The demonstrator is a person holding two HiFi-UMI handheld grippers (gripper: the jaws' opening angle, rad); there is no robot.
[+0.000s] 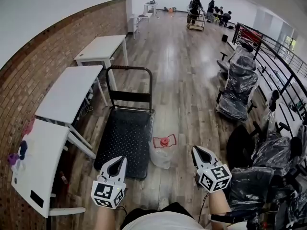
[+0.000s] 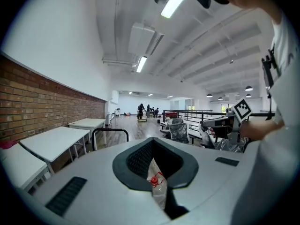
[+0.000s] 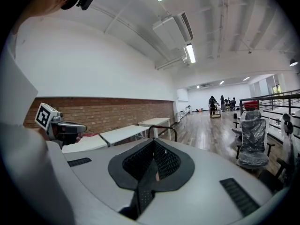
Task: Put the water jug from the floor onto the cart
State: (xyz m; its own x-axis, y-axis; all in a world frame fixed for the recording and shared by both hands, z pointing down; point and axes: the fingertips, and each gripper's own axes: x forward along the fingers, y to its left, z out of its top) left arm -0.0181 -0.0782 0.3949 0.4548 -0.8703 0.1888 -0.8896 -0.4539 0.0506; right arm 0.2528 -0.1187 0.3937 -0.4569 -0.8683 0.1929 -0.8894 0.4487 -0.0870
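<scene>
A clear water jug with a red cap stands on the wood floor, just right of the black platform cart. The cart's upright push handle is at its far end. My left gripper hovers near the cart's near right corner, left of the jug. Its jaws stand a narrow slit apart with nothing between them. In the left gripper view the jug shows through that slit. My right gripper is right of the jug, apart from it, and is shut and empty.
White tables line the brick wall on the left. Plastic-wrapped office chairs and a black railing crowd the right side. People stand by another cart far down the hall. Bare wood floor stretches beyond the jug.
</scene>
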